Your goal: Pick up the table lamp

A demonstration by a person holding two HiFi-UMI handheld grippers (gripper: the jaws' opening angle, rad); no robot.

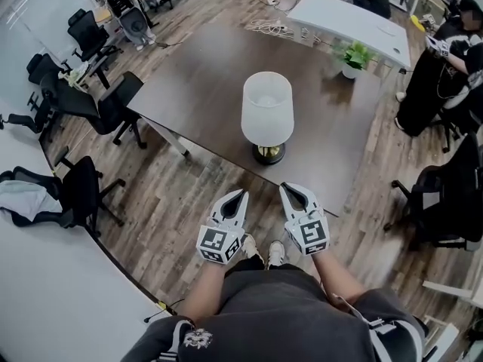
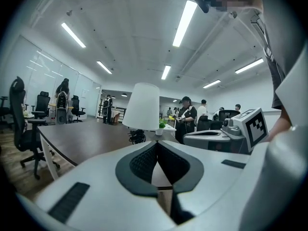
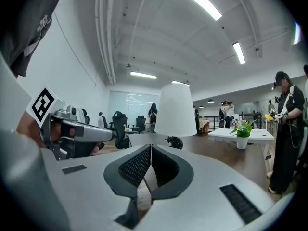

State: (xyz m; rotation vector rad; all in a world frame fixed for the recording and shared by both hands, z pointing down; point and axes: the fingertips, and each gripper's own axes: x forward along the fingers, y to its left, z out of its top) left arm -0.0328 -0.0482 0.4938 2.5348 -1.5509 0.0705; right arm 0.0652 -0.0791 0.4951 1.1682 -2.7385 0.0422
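The table lamp point(image 1: 267, 110) has a white drum shade and a dark, gold-rimmed base point(image 1: 269, 154). It stands upright near the front edge of the dark brown table point(image 1: 196, 81). My left gripper point(image 1: 241, 195) and right gripper point(image 1: 286, 189) are side by side just short of that edge, both pointing at the lamp and apart from it. Both are shut with nothing between the jaws. In the left gripper view the lamp point(image 2: 142, 106) is ahead of the gripper point(image 2: 157, 144), slightly left. In the right gripper view the lamp point(image 3: 176, 109) is ahead of the gripper point(image 3: 150, 147), slightly right.
A small potted plant point(image 1: 352, 57) sits at the table's far right, and a tangle of cables point(image 1: 268, 27) at its far edge. A white table point(image 1: 355, 21) lies behind. Black office chairs point(image 1: 113, 108) stand at the left, and people point(image 1: 445, 66) at the right.
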